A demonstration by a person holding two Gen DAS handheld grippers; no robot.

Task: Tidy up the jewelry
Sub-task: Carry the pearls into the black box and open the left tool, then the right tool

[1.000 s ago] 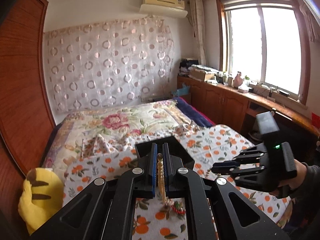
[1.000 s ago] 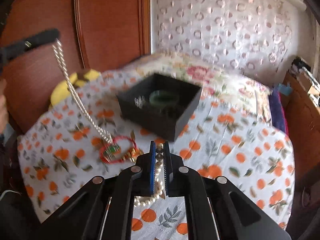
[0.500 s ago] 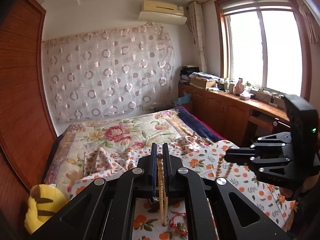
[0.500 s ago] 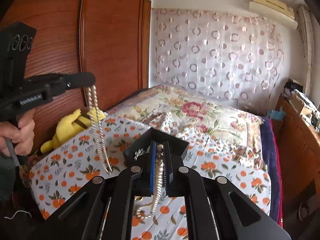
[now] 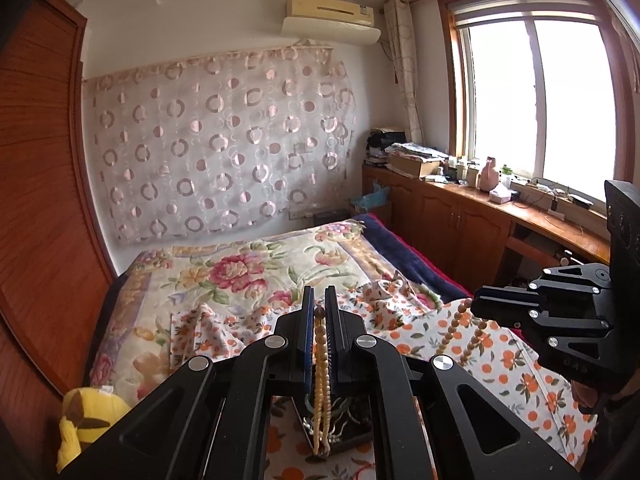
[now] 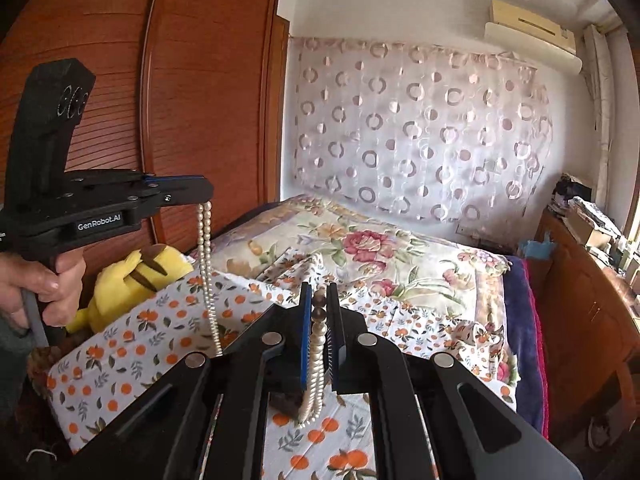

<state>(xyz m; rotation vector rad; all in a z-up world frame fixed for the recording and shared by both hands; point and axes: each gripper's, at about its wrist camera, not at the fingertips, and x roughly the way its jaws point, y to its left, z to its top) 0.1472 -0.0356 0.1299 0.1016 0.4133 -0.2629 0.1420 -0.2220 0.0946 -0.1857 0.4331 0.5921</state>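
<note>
Both black grippers are clamped on one long pearl bead necklace: left gripper and right gripper each pinch a loop, strands dangling over the orange-print bedsheet, yellow plush toy nearby.

bedroom, white walls; bed w/ floral quilt, orange-print sheet in front; red-brown wooden wardrobe left; circle-pattern curtain on back wall; AC unit above; bright window right, cluttered wooden cabinets below
</note>
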